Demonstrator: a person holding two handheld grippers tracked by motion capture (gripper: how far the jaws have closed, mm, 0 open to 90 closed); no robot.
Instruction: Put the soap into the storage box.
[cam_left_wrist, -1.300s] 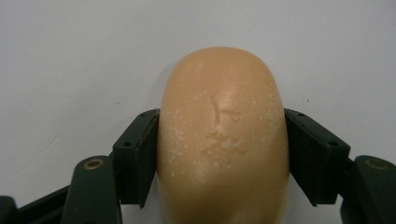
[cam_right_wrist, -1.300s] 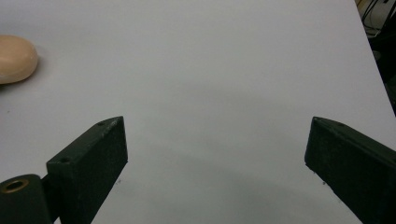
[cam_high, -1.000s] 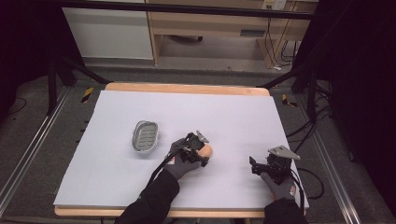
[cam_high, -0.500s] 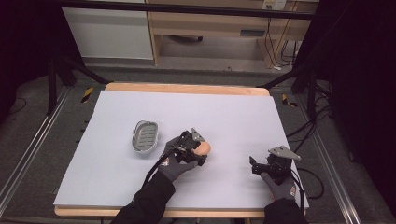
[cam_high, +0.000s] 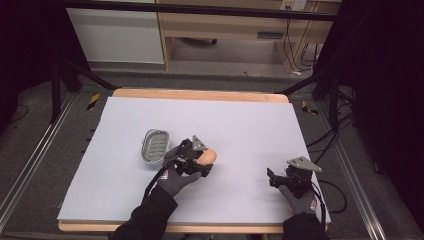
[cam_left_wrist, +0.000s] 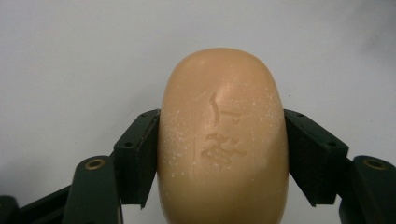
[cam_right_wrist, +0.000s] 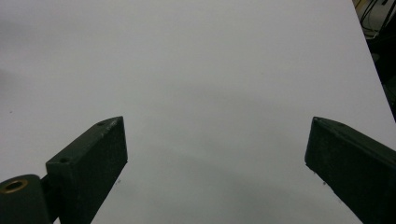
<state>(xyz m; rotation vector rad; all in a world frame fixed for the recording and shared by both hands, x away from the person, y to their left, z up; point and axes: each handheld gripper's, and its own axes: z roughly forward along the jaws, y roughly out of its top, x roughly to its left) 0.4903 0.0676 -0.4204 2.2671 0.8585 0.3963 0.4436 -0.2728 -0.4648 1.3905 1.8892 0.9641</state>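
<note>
A bar of soap (cam_left_wrist: 222, 140) is clamped between the fingers of the left gripper (cam_high: 200, 159), just right of a metal soap dish (cam_high: 155, 145).

The soap is pressed on both sides by the black fingers (cam_left_wrist: 140, 156), its stamped face turned to the camera. It is held over the white sheet covering the table (cam_high: 200, 94), with nothing seen between soap and dish. The right gripper (cam_high: 272, 177) is kept well apart near the table's right edge, its fingers (cam_right_wrist: 88, 161) spread wide over bare sheet. Cables (cam_high: 335, 187) are trailed off the right side.
</note>
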